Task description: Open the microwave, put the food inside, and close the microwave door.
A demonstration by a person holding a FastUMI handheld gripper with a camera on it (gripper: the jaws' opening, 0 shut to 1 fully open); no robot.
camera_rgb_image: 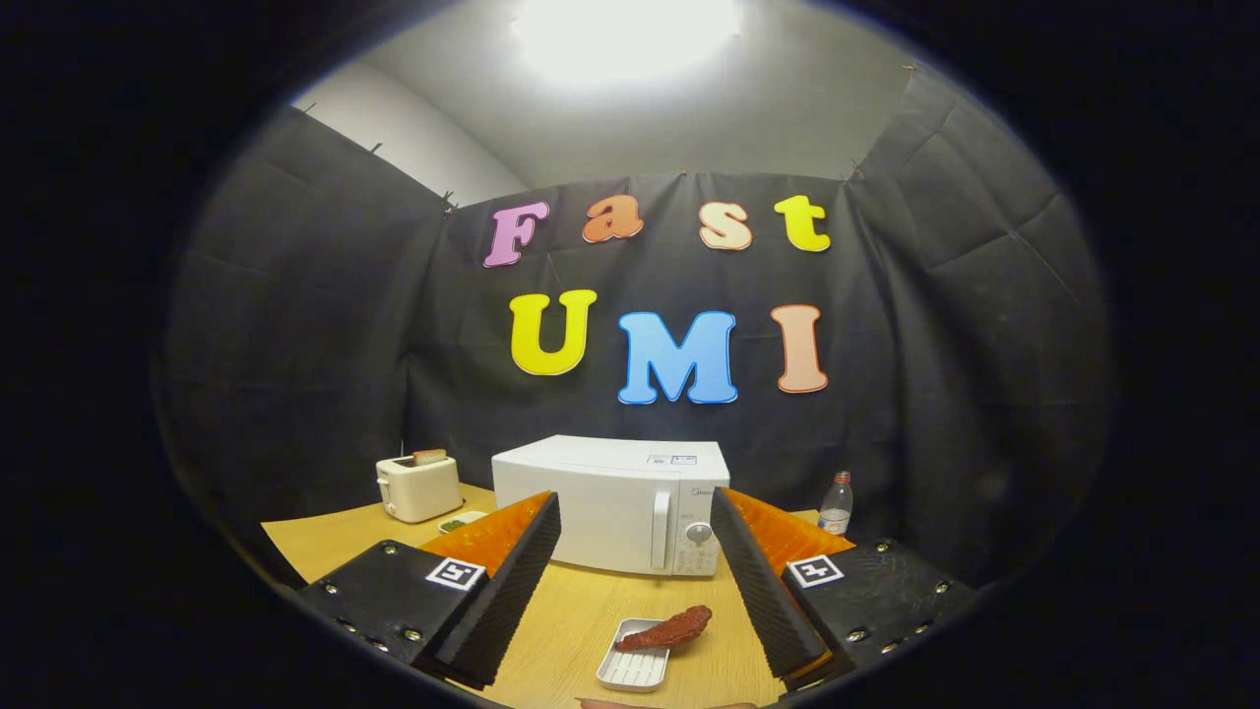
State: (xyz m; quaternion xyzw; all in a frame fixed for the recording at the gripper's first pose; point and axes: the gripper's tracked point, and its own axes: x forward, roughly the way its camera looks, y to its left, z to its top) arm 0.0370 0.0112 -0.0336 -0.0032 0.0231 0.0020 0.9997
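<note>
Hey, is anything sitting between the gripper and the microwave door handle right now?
Partly. The gripper is open, fingers spread, and between them a white tray with the food lies on the table, low in the path to the closed microwave. Its handle itself is unobstructed.

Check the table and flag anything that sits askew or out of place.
The food lies crooked on its small tray, one end hanging past the rim, between the open gripper fingers. The microwave beyond is closed; toaster and bottle stand upright.
</note>
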